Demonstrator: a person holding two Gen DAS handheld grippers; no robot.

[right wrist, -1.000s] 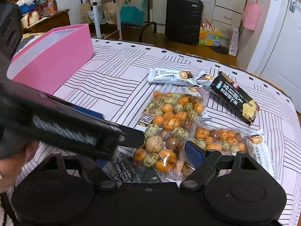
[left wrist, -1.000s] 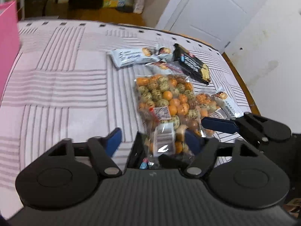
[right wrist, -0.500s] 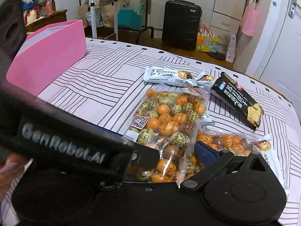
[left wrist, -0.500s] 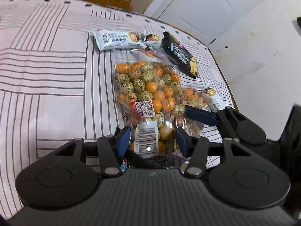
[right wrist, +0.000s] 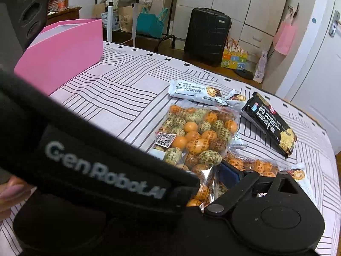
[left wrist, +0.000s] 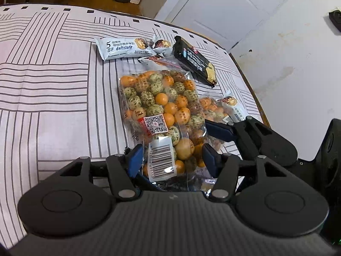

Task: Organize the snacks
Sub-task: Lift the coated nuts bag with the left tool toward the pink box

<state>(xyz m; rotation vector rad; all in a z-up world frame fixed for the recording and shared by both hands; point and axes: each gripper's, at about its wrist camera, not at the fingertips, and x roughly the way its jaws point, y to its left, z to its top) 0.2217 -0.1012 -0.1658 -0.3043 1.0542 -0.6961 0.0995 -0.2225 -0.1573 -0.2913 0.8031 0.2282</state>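
A clear bag of orange and green speckled candy balls (left wrist: 162,115) lies on the striped tablecloth; it also shows in the right wrist view (right wrist: 198,134). My left gripper (left wrist: 170,157) has closed in on the bag's near end, both blue pads against its sides. A second, smaller candy bag (right wrist: 253,166) lies to its right. My right gripper sits low beside it; only its right finger (right wrist: 229,173) shows, the left one hidden behind the left gripper's body (right wrist: 96,160). A white bar wrapper (left wrist: 122,47) and a black packet (left wrist: 196,60) lie beyond.
A pink box (right wrist: 61,51) stands at the table's far left. A small white snack packet (left wrist: 233,106) lies near the right table edge (left wrist: 249,81). A black suitcase (right wrist: 206,36) and bags stand on the floor beyond.
My left gripper moved forward over the big candy bag and its fingers closed from wide apart onto the bag's near end. The right gripper dropped lower and moved forward beside it.
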